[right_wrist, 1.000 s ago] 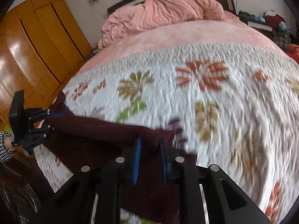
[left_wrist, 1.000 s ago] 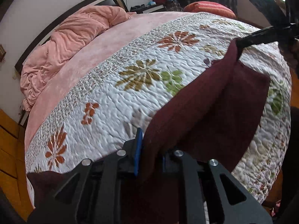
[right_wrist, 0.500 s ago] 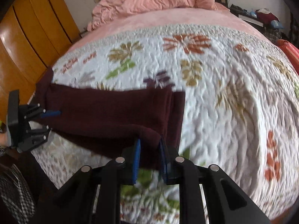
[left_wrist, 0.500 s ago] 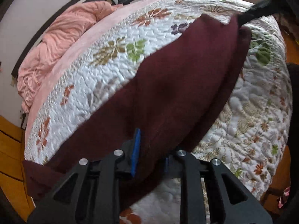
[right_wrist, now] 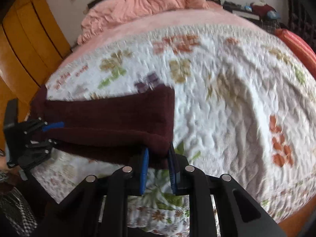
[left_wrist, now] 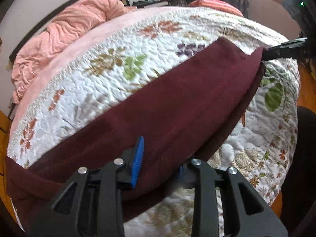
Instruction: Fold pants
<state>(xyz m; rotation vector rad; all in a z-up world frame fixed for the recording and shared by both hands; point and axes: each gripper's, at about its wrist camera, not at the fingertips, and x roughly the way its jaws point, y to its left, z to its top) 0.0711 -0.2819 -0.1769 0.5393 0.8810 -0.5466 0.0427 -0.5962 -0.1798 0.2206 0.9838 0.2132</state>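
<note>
The dark maroon pants lie stretched lengthwise across the floral quilt, doubled over along their length. My left gripper is shut on the near edge of the pants at one end. My right gripper is shut on the near corner of the pants at the other end. Each gripper shows in the other's view: the right gripper at the far right, the left gripper at the far left. The cloth sits low on the quilt between them.
A rumpled pink blanket lies at the head of the bed. A wooden wardrobe stands left of the bed. A red striped cushion lies at the right side, and a cluttered nightstand stands behind.
Both grippers have carried the held pants edge forward and down over the quilt, so the fabric has gone from a raised hanging fold to lying spread on the bed.
</note>
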